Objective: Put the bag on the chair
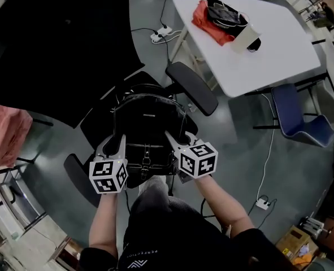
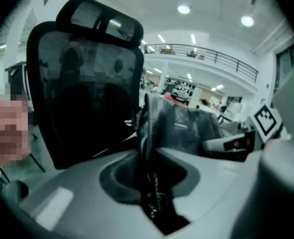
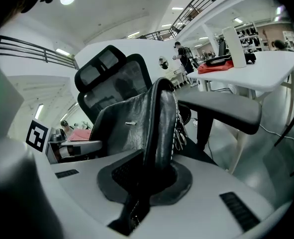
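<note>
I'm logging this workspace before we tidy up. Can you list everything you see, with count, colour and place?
bag: one, black leather, over the office chair's seat, between its armrests
office chair: one, black, right in front of the person
table: one, white, upper right
cloth: one, orange-red, on the table's far end, with dark items I cannot identify beside it
blue chair: one, blue, beside the table
power strips: two, white, on the floor, one by the table, one lower right
cardboard box: one, brown, on the floor lower right
left gripper: one, white, shut on the bag's left edge
right gripper: one, white, shut on the bag's right edge
</note>
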Tool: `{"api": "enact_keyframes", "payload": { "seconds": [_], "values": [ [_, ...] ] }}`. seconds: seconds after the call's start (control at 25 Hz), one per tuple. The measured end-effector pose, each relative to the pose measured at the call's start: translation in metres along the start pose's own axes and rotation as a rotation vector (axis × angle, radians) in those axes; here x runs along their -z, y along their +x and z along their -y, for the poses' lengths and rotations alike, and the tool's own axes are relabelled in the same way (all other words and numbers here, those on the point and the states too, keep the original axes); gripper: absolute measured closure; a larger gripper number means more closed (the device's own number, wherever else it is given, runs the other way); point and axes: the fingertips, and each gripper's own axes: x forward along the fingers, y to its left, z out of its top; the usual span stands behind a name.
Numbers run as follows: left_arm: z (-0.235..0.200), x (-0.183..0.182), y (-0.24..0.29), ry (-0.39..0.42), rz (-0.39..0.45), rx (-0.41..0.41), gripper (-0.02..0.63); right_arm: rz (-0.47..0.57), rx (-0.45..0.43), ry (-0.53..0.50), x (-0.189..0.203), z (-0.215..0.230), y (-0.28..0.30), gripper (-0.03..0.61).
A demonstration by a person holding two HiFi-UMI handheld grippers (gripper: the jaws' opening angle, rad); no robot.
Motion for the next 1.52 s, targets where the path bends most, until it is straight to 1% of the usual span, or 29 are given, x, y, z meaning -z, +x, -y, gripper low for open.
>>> {"api": "enact_keyframes", "payload": {
  "seconds": [0.32, 0.72, 1.08, 1.24, 1.36, 1.52],
  "values": [
    [-0.012, 0.008, 0.033, -0.004, -0.033, -0.007, 0.532, -0.022, 0.0, 0.016, 0.005, 0.024, 0.032, 0.548],
    [-0.029, 0.024, 0.062, -0.014, -0.074, -0.025, 0.532, -0.051, -0.006, 0.021, 0.017, 0.041, 0.066, 0.544],
    [-0.038, 0.041, 0.081, -0.03, -0.1, -0.021, 0.531, -0.07, 0.005, 0.01, 0.029, 0.052, 0.084, 0.538],
    [-0.038, 0.046, 0.087, -0.027, -0.109, -0.007, 0.531, -0.073, 0.016, 0.023, 0.035, 0.06, 0.088, 0.53],
    [-0.042, 0.053, 0.096, -0.035, -0.132, 0.001, 0.529, -0.083, 0.029, 0.039, 0.04, 0.065, 0.093, 0.524],
    [-0.045, 0.057, 0.102, -0.031, -0.137, 0.0, 0.529, -0.094, 0.038, 0.035, 0.042, 0.069, 0.1, 0.515]
  ]
}}
